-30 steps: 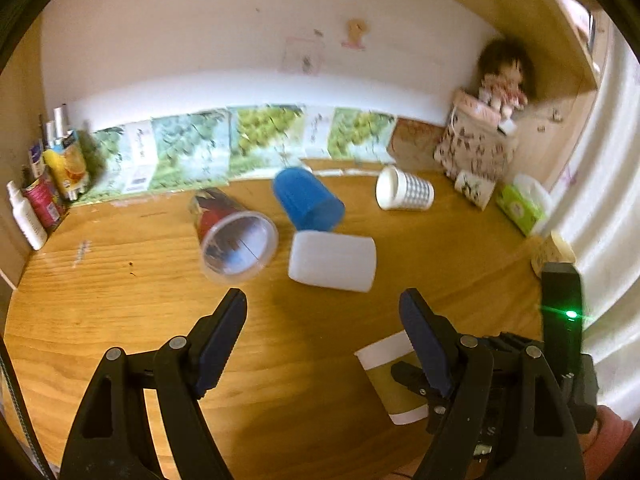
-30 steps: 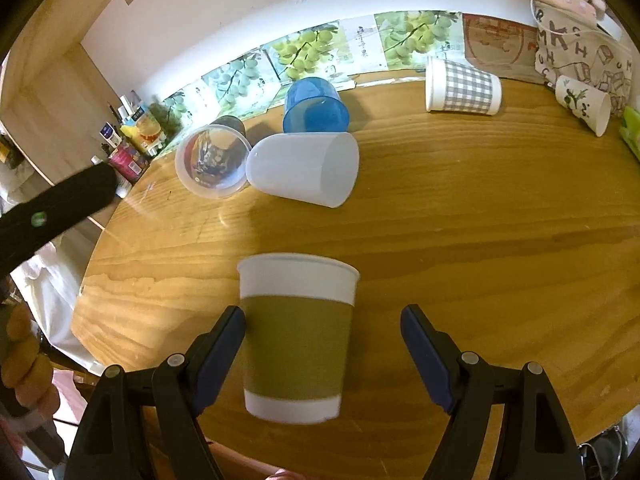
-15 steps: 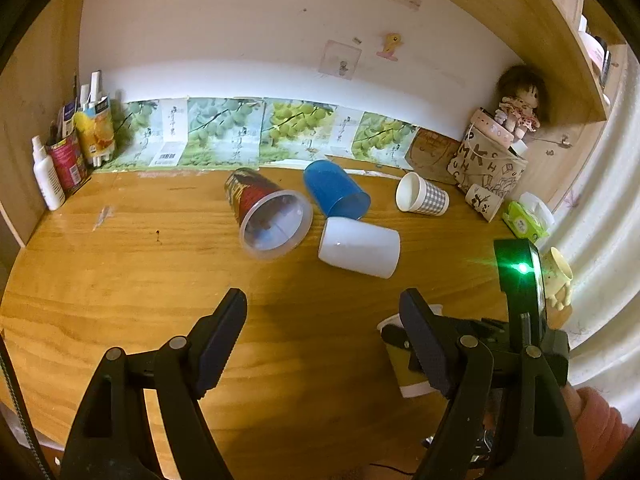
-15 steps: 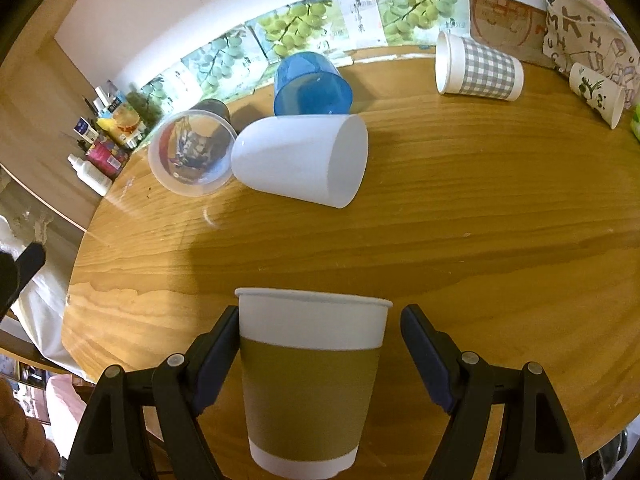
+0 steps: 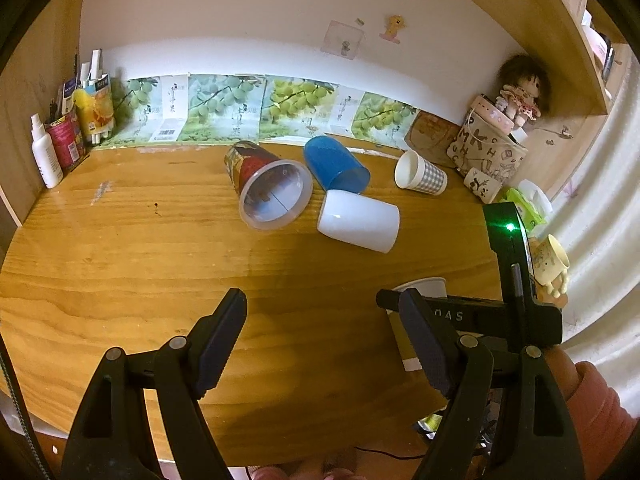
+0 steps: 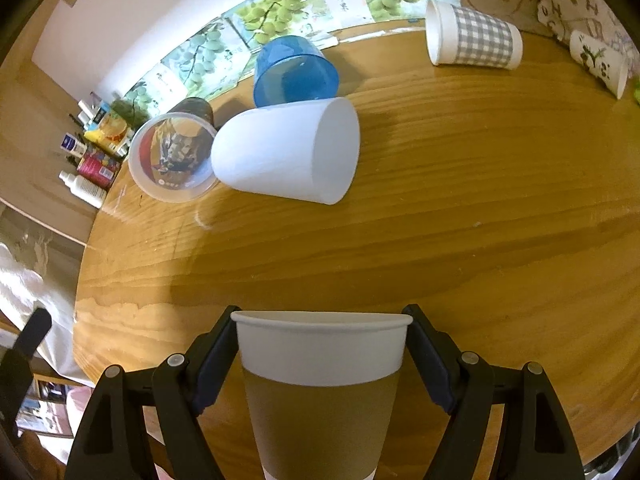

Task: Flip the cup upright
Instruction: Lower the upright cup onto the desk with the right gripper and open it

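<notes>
Nearest, the right gripper (image 6: 322, 360) has its fingers (image 6: 214, 364) pressed against both sides of the brown-sleeved white paper cup (image 6: 322, 392), just under the rim, at the near right of the wooden surface (image 6: 460, 216). The cup looks light and thin-walled, so it would likely crush under a hard squeeze; the rolled rim is the stiffest place to hold. A second ago those fingers stood clear of it. The left gripper (image 5: 324, 340) hangs wide and empty. Farther off lie a white plastic cup (image 6: 284, 152), a clear printed cup (image 6: 172, 158) and a blue cup (image 6: 294, 70).
</notes>
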`<state>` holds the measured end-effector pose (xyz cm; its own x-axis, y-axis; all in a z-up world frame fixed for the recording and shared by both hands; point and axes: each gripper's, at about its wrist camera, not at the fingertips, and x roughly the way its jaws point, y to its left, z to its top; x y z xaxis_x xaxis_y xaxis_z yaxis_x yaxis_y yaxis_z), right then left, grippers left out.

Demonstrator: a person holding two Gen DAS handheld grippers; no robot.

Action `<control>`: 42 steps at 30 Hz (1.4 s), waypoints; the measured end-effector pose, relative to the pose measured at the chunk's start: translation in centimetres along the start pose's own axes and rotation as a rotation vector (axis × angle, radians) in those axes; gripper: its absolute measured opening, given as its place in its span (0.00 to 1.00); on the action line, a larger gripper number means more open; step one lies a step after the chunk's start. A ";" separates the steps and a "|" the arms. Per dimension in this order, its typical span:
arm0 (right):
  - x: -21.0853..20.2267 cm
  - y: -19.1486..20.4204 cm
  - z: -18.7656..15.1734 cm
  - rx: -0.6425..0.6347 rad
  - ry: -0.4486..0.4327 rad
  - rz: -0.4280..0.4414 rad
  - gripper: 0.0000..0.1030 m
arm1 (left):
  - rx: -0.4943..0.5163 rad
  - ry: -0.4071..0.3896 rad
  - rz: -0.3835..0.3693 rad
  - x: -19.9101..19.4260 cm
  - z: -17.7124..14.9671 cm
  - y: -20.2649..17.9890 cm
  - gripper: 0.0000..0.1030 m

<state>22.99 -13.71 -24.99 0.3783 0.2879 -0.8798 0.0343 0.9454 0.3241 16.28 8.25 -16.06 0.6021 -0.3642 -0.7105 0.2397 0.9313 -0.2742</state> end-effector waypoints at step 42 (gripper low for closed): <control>-5.5 3.1 -4.8 -0.103 -0.699 -0.215 0.67 | 0.121 0.056 -0.047 -2.2 2.5 -0.1 0.79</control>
<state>16.53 -11.59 -20.78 0.8753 -0.0376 -0.4821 0.1000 0.9895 0.1044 16.85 8.98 -12.86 0.5455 -0.4032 -0.7348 0.3585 0.9047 -0.2303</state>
